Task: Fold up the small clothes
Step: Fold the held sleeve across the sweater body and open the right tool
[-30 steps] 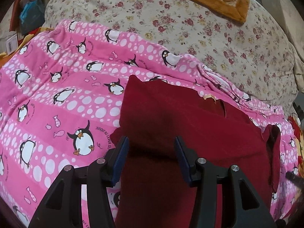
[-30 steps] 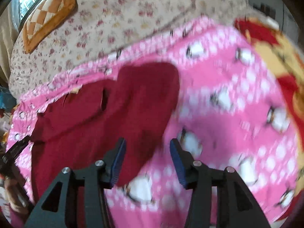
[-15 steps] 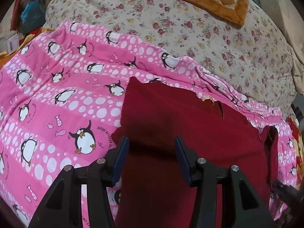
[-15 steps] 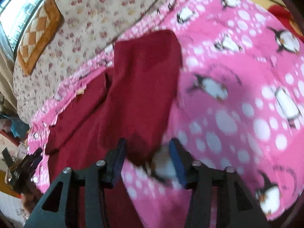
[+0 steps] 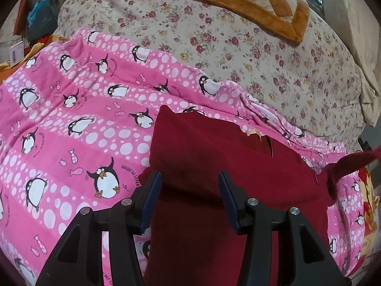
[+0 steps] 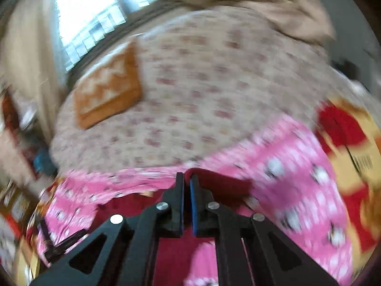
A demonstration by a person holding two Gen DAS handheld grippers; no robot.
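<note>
Left wrist view: at the bottom of the frame the left gripper (image 5: 190, 181) stands with its jaws apart, nothing pinched, the blue pads clear of the cloth under them. Between and beyond the jaws lies the garment (image 5: 214, 162), dark red, spread from bottom centre toward centre right, with a pale tag (image 5: 254, 132) at its neckline. Its right corner is lifted off the bed, drawn up as a red peak at the right edge. It rests on the pink blanket (image 5: 71, 119), printed with penguins and white dots, which fills the left half and runs under the garment to the right edge. Past that, across the upper frame, is the floral quilt (image 5: 238, 54), and on it at top centre an orange cushion (image 5: 250, 2) with a cream diamond pattern. Right wrist view, blurred: the right gripper (image 6: 187, 178) at bottom centre has just been closing and its jaws now stand nearly together; dark red cloth sits at the tips and hangs below them, so it is pinching an edge of the garment. Pink blanket shows either side, the quilt above, the cushion at centre left, and a bright window (image 6: 95, 12) at upper left.
</note>
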